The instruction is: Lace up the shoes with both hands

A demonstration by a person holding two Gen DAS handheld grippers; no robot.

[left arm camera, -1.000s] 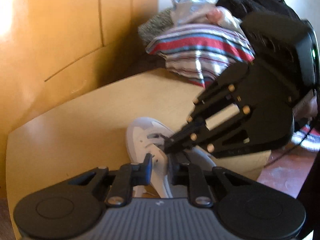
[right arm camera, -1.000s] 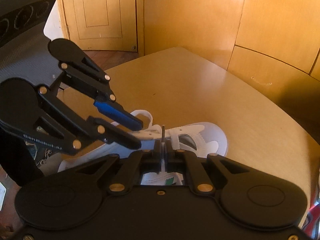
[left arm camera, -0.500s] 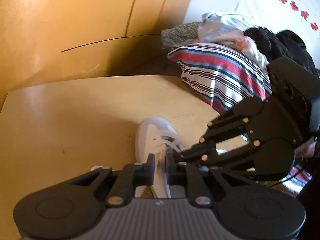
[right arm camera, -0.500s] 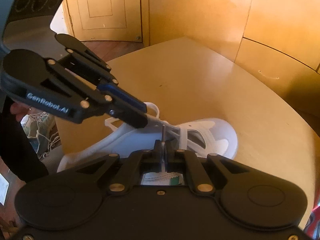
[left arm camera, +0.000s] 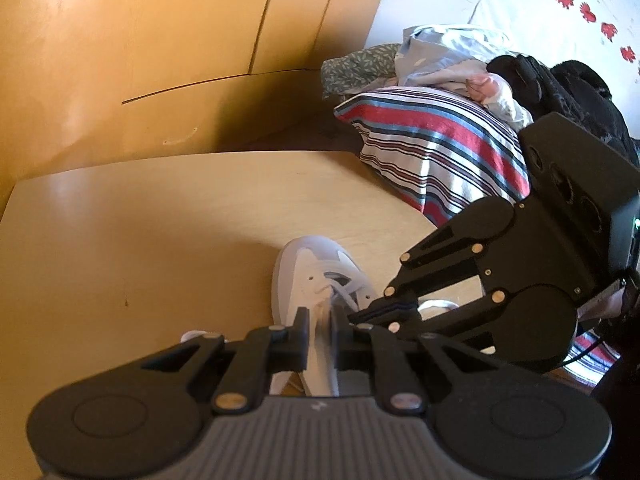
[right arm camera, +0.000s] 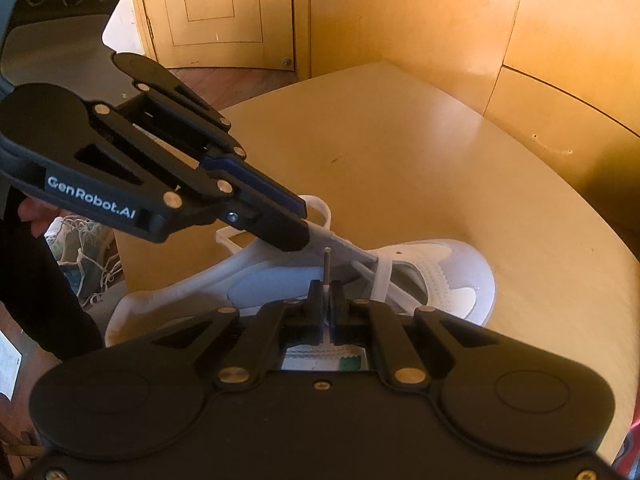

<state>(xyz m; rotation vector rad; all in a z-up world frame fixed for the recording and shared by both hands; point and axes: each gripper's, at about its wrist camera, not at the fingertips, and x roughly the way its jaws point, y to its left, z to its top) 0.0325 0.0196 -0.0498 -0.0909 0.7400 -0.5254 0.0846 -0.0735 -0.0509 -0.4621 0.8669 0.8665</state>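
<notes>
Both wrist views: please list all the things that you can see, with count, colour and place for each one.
shoe: one, white, lying on the table, toe away from the grippers.
lace: one, white; one flat stretch runs from the left gripper's tips to the shoe's eyelets, its thin tip stands up from the right gripper.
table: one, light wood, under the shoe.
wall panels: yellow wood, behind the table.
door: one, yellow wood, far left in the right wrist view.
striped cloth: one, red, blue and white, right of the table.
clothes pile: pale and black pieces, above the striped cloth.
left gripper: black, shut on lace.
right gripper: black, shut on lace.
</notes>
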